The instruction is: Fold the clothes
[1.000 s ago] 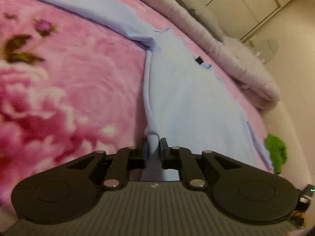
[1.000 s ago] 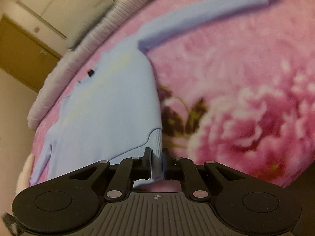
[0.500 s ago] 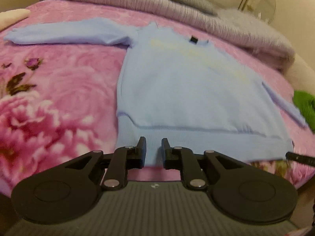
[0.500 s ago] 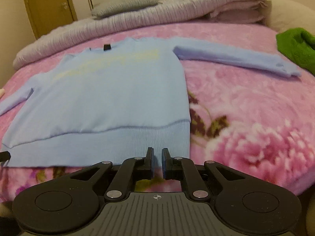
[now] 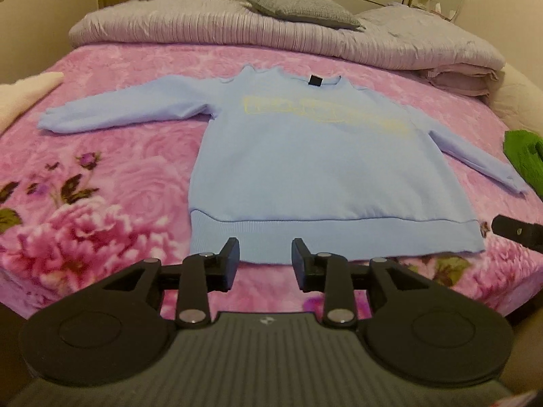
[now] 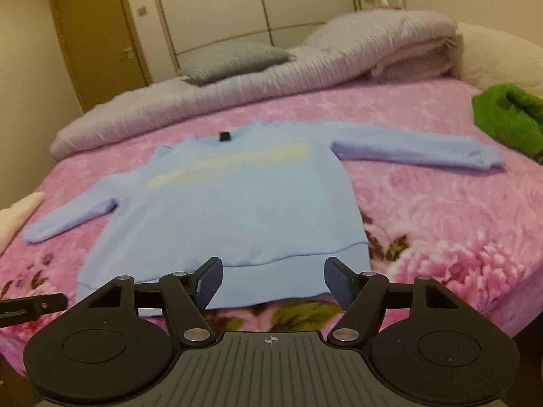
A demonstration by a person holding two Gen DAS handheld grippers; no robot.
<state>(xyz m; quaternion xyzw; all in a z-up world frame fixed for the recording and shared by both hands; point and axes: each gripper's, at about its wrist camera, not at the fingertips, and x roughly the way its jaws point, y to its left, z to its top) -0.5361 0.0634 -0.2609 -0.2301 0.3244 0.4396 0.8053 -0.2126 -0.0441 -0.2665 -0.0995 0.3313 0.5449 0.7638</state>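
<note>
A light blue sweatshirt (image 5: 315, 166) is lying flat and spread out on the bed, front down or up I cannot tell, with a pale yellow print across the chest and a small dark tag (image 5: 315, 80) at the neckline. Both sleeves are stretching outward over the pink floral blanket (image 5: 112, 186), and the ribbed hem is facing the near edge of the bed.

The left gripper (image 5: 264, 264) is hovering just off the hem near its left part, its jaws opening with nothing between them. The right gripper (image 6: 273, 279) is hovering over the hem's right part, its jaws opening wide, and no cloth is pinched there either; the hem is lying below and behind the fingers.

A green garment (image 6: 505, 118) is sitting near the end of the sweatshirt's right-hand sleeve. A folded lilac-grey quilt (image 5: 237, 30) is running along the far side of the bed, with a grey pillow (image 5: 298, 6) resting on top. Behind it, pale wardrobe doors (image 6: 254, 6) and a wooden door (image 6: 98, 34) are showing.
</note>
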